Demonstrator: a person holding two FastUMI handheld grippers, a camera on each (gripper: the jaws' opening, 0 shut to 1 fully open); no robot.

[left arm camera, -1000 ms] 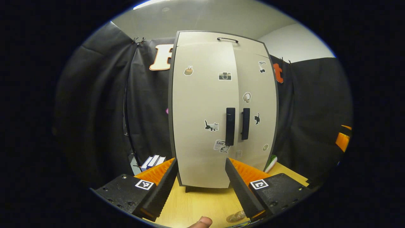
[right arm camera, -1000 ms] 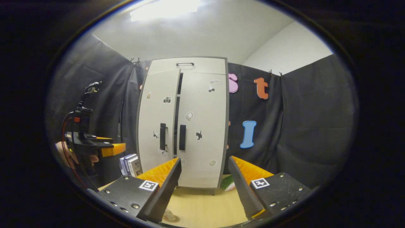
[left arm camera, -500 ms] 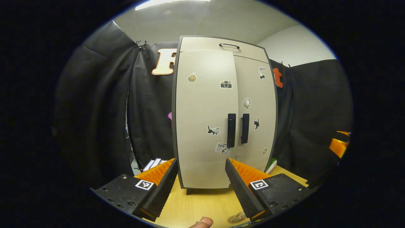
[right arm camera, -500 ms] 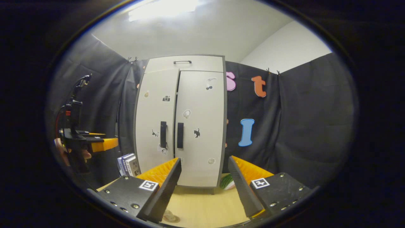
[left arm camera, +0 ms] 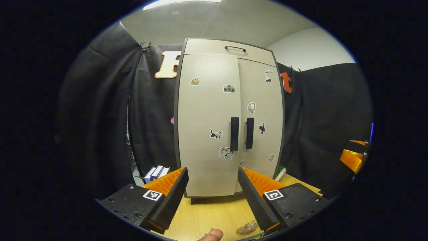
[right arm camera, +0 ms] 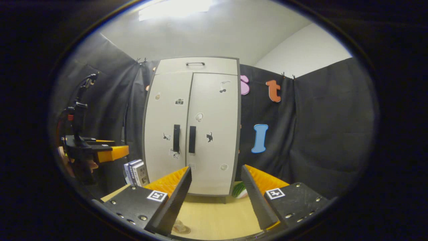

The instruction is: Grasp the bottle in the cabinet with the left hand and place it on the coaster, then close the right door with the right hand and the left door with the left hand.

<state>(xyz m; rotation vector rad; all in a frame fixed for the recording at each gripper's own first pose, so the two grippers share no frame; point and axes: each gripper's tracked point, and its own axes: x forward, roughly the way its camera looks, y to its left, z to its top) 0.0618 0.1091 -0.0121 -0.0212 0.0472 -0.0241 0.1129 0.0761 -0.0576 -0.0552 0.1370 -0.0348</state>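
1. The tall beige two-door cabinet [left arm camera: 229, 124] stands upright at the back of the pale wooden tabletop [left arm camera: 214, 214], against the black cloth wall. Both doors lie flush with the front and their two black vertical handles [left arm camera: 240, 133] sit side by side at the middle seam, so the door-closing steps look done.
2. The left tool [left arm camera: 214, 192] is held low over the tabletop and faces the cabinet's left door squarely. Its fingers stand apart with nothing between them, and they are clear of the door. It also appears at the left edge of the right gripper view [right arm camera: 100, 152].
3. The right tool [right arm camera: 217, 197] also points at the cabinet, from a little farther right. Its fingers are spread wide and empty, apart from the doors, which suits a task that seems finished.
4. The clear bottle [left arm camera: 245, 229] is just glimpsed at the bottom of the left gripper view, on the tabletop close under the left tool's right finger. In the right gripper view something small, likely the same bottle [right arm camera: 180, 228], sits below the right tool's left finger. Whether it rests on a coaster cannot be told.
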